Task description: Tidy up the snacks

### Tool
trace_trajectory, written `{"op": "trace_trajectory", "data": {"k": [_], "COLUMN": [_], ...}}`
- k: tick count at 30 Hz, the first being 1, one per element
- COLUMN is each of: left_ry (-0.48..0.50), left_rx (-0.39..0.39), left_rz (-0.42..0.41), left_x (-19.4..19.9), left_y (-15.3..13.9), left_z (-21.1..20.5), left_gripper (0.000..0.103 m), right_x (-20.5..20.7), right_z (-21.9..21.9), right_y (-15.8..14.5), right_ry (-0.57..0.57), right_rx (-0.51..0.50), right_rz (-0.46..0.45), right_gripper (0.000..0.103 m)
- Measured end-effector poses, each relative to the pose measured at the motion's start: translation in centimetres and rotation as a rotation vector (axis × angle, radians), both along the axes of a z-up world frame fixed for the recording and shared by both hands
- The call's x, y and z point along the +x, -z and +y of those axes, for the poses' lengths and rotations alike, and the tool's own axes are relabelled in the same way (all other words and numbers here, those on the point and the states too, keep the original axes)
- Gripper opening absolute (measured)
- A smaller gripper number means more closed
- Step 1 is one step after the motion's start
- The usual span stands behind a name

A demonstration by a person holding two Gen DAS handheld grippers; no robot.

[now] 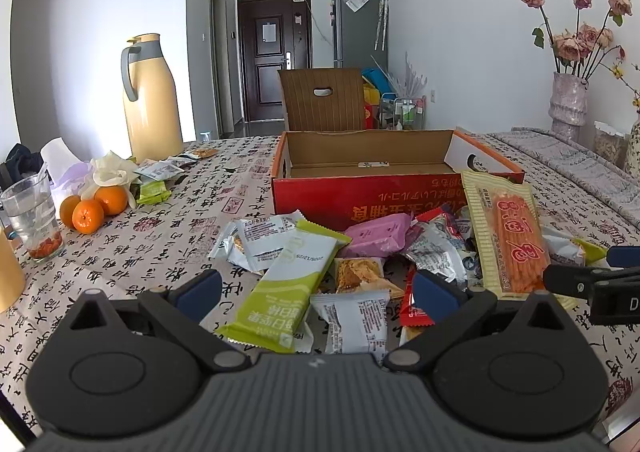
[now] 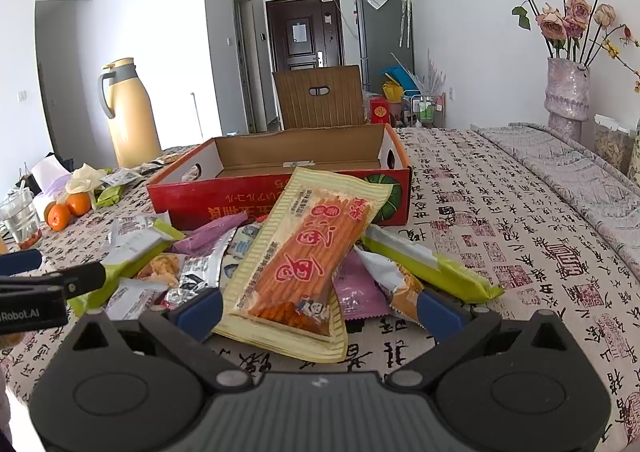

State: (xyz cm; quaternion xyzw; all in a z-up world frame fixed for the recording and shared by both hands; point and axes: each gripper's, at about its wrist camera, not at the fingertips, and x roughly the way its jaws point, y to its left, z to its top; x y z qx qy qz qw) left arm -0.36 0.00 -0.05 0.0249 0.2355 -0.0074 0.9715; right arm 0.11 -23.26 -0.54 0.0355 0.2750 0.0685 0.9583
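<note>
Currently both sets of fingers are spread wide, holding nothing. The left gripper (image 1: 316,288) hovers over a long lime-green wrapped bar (image 1: 289,284) in the snack pile on the calligraphy-print counter (image 1: 168,236). The right gripper (image 2: 320,308) sits around the near end of a yellow packet of orange sticks (image 2: 308,252), which leans against the open red cardboard box (image 2: 280,188) behind.
</note>
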Motion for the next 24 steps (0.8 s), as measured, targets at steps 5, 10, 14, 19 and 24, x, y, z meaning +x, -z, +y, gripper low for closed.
{"op": "trace_trajectory", "data": {"k": [5,10,14,19,24], "left_ry": [0.000,0.000,-0.001,-0.002,-0.002], "left_rx": [0.000,-0.002,-0.002,-0.003,-0.003], "left_rz": [0.001,0.001,0.001,0.002,0.002], "left_x": [0.00,-0.06,-0.06,-0.11,-0.13], "left_y": [0.03,0.02,0.02,0.06,0.07], "left_z": [0.03,0.10,0.10,0.16,0.17], "left_gripper": [0.103,0.103,0.103,0.103,0.103], "right_x": [0.02,-0.09,-0.16,-0.18,-0.14], "right_z": [0.00,0.03,0.01,0.02,0.00], "right_y": [0.02,0.05,0.09,0.09,0.09], "right_ry": [0.000,0.001,0.001,0.001,0.001], "right_rx": [0.001,0.001,0.002,0.002,0.002], "right_rz": [0.001,0.002,0.002,0.003,0.003], "right_gripper": [0.103,0.103,0.103,0.103,0.103]}}
